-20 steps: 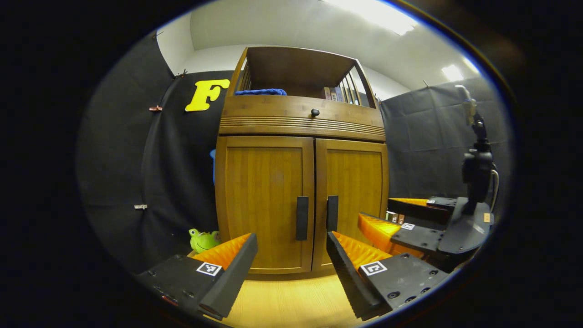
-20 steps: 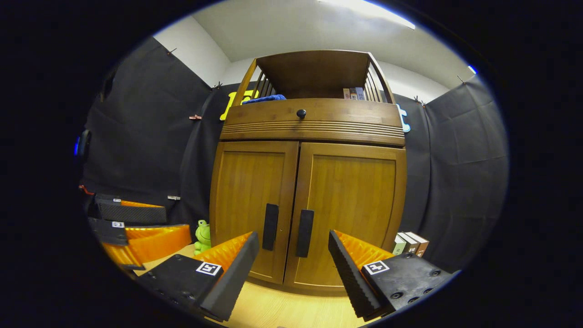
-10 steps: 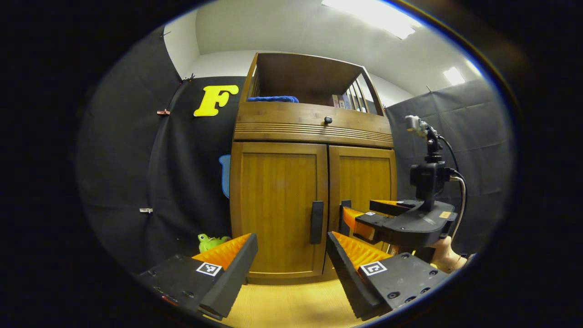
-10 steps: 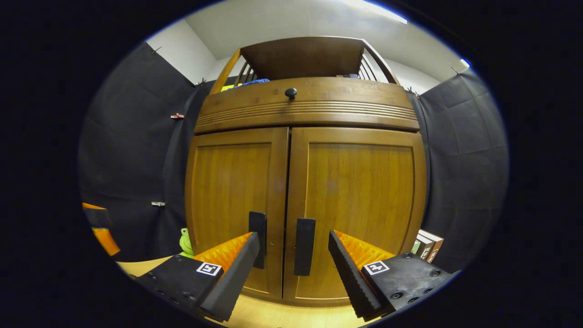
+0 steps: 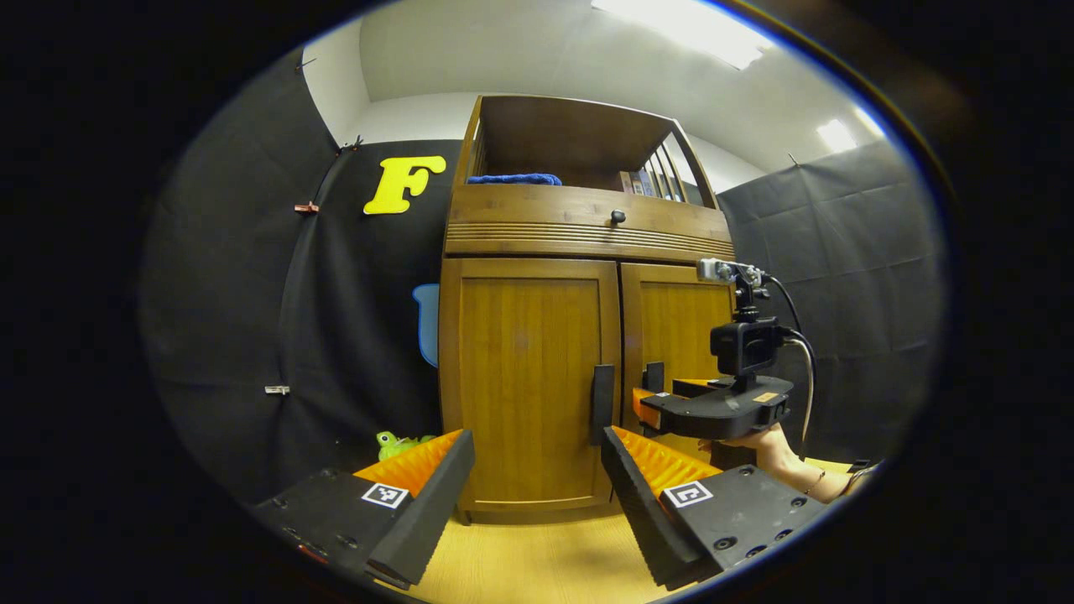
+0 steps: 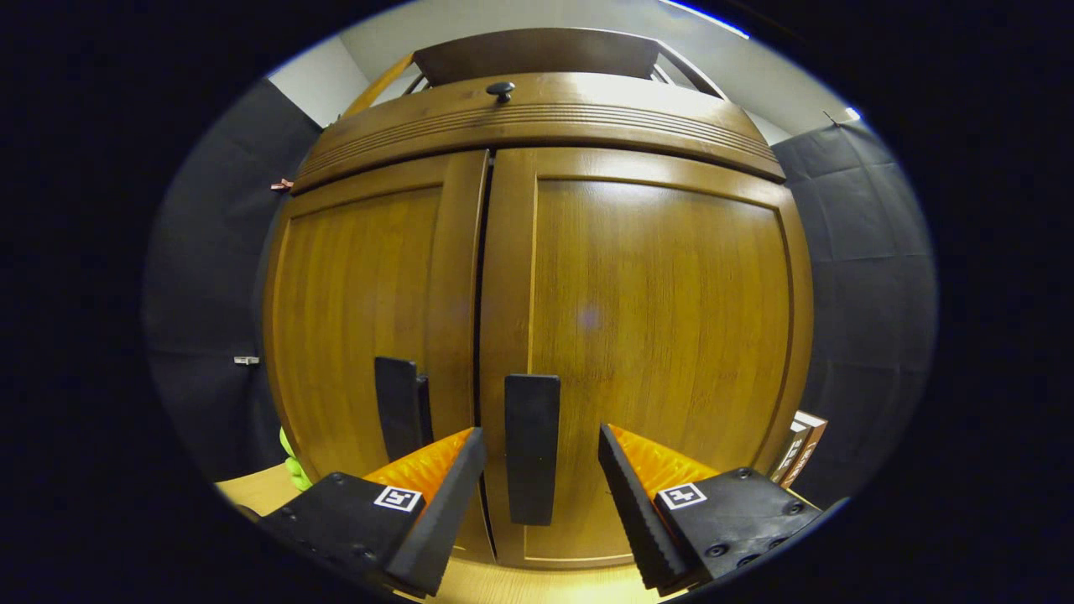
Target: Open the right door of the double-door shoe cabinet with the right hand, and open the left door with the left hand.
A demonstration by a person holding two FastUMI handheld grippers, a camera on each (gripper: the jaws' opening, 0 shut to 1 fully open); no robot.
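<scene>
Shoe cabinet [image 5: 587, 243] stands on the wood floor [image 5: 537, 562], both doors closed. Right gripper [image 6: 537, 470] is spread wide, fingers either side of the right door handle [image 6: 532, 449], not touching. Left gripper [image 5: 537, 478] gapes, well short of the left door handle [image 5: 602, 404].

Both claws [image 5: 537, 495] [image 6: 537, 495] agape (level)
</scene>
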